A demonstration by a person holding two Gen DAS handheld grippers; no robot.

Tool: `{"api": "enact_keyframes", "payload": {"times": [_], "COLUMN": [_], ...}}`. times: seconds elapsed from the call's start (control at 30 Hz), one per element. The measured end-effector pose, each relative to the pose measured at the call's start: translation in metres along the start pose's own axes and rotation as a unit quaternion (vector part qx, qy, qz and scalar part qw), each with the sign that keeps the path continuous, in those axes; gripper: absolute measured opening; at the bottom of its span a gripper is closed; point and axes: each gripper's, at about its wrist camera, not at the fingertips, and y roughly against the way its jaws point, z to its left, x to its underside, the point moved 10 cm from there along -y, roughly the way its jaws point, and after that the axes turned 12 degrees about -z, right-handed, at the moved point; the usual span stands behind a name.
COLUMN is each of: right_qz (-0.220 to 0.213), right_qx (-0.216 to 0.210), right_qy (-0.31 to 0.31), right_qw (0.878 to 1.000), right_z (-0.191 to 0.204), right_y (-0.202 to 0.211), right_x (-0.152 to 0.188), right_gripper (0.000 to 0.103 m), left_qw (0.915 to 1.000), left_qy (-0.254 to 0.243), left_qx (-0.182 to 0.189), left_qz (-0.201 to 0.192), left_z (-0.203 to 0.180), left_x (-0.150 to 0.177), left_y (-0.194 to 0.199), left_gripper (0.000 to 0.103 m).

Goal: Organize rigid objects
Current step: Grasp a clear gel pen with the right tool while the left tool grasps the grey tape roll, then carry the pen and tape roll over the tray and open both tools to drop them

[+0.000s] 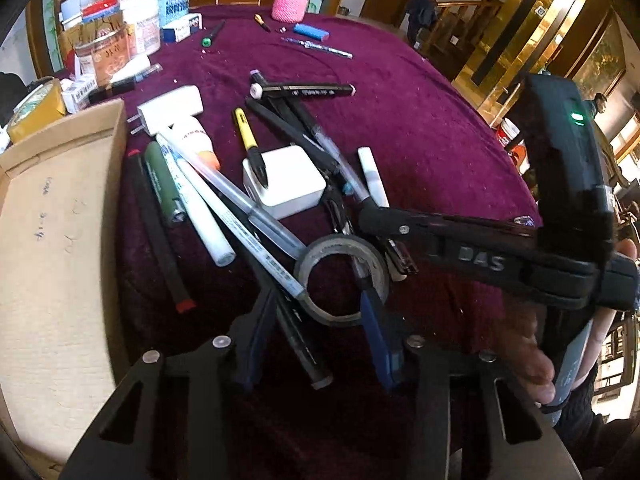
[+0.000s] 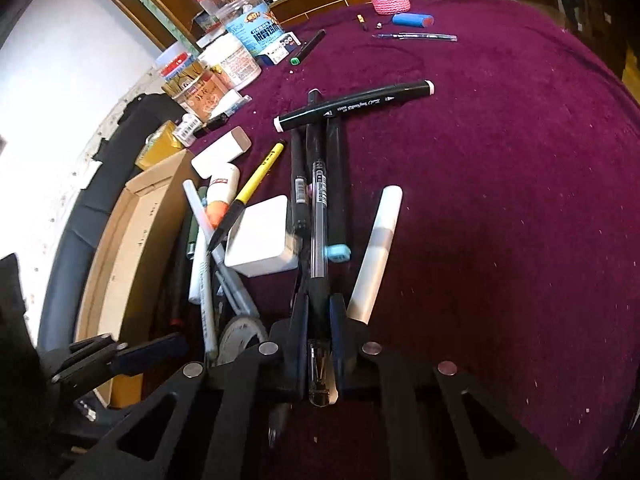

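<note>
The right gripper (image 2: 318, 320) is clamped tight on a clear-barrelled black gel pen (image 2: 319, 216), gripped near its end, probably so it lifts free of the heap of pens beside the white square charger block (image 2: 262, 236). The left gripper (image 1: 316, 312) stands half-open astride a grey roll of tape (image 1: 340, 280) and crossing pens; whether its pads press anything I cannot tell. The open brown cardboard box (image 1: 60, 208) at the purple-clothed table's (image 2: 500, 200) left edge looks the likely destination, while the right side lies bare for swinging clear

— What's the room like behind the counter (image 1: 420, 120)?
— Gold-framed glass panels (image 1: 532, 28) on the right and a wooden stair railing (image 1: 460, 12).
— And the other side?
— White wall (image 2: 60, 60), bright daylight on it, wood trim (image 2: 132, 8).
</note>
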Motion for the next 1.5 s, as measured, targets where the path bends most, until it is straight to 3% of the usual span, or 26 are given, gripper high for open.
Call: {"api": "enact_keyframes", "payload": {"times": [0.27, 0.33, 0.53, 0.73, 1.1, 1.2, 1.5], "right_qz": [-0.022, -0.023, -0.028, -0.033, -0.043, -0.047, -0.067], "right_qx": [-0.004, -0.007, -0.007, -0.012, 0.004, 0.010, 0.022], "right_qy": [-0.011, -0.019, -0.022, -0.020, -0.018, -0.018, 0.003], "right_qw": [1.000, 1.000, 0.999, 0.999, 0.999, 0.999, 0.997], "right_z": [-0.005, -0.007, -0.008, -0.002, 0.001, 0.004, 0.027], "right_y": [0.020, 0.022, 0.029, 0.038, 0.066, 0.072, 0.095], "right_x": [0.009, 0.010, 0.013, 0.017, 0.030, 0.034, 0.044], "right_gripper": [0.009, 0.009, 0.009, 0.009, 0.009, 0.009, 0.009], "left_qw": [0.9991, 0.9984, 0.9965, 0.9973, 0.9976, 0.9971, 0.9986], "left_qy": [0.035, 0.048, 0.078, 0.065, 0.051, 0.059, 0.040], "left_qx": [0.005, 0.006, 0.003, -0.014, -0.047, -0.043, -0.035], "left_qz": [0.022, 0.030, 0.031, 0.033, 0.002, 0.020, -0.001], "left_z": [-0.006, -0.006, -0.001, -0.004, -0.003, 0.000, -0.010], "left_x": [0.005, 0.005, -0.002, -0.001, -0.001, 0.008, 0.034], "left_y": [-0.005, -0.007, -0.014, -0.016, -0.020, -0.032, -0.018], "left_gripper": [0.042, 0.033, 0.031, 0.031, 0.029, 0.012, 0.008]}}
